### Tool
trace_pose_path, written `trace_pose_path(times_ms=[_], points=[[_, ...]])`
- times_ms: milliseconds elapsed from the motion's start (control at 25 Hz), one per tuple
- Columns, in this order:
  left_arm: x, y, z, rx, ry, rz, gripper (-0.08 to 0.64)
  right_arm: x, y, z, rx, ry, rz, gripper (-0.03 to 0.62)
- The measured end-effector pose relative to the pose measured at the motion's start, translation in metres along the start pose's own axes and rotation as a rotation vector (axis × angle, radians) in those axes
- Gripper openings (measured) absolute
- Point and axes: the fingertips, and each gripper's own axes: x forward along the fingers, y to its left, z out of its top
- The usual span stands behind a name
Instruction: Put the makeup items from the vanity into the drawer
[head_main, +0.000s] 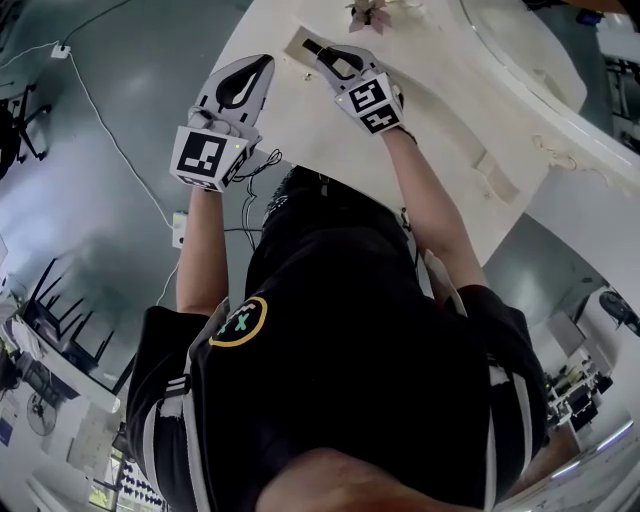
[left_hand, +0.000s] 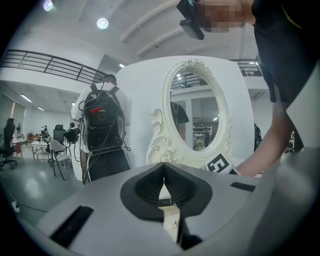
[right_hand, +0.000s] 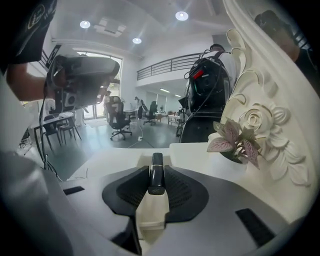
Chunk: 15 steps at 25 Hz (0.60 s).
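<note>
My right gripper (head_main: 324, 54) is shut on a slim dark makeup tube (head_main: 310, 45), held just over the white vanity top (head_main: 300, 130) near its left edge. In the right gripper view the tube (right_hand: 157, 164) stands up between the ribbed pads of that gripper (right_hand: 156, 185), with the vanity top beyond it. My left gripper (head_main: 262, 64) hangs off the vanity's left side, above the floor. Its jaws meet at the tip in the left gripper view (left_hand: 163, 167), with nothing between them. I cannot make out a drawer.
A small pot plant with pink-veined leaves (right_hand: 236, 142) stands on the vanity just right of the tube, against the carved mirror frame (right_hand: 256, 120). The oval mirror (left_hand: 197, 112) rises behind. A person with a backpack of cables (left_hand: 102, 132) stands beyond the vanity.
</note>
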Motion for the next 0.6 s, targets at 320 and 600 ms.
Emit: trace_pose_path(times_ms=[320,600], points=[[-0.005,0.004,0.002,0.001,-0.005,0.016,0.021,0.016,0.0,-0.016,-0.025,0.114,0.024,0.117],[-0.008,0.002,0.003,0.001,-0.007,0.015,0.021,0.017,0.002,-0.016,-0.031,0.133,0.027,0.121]])
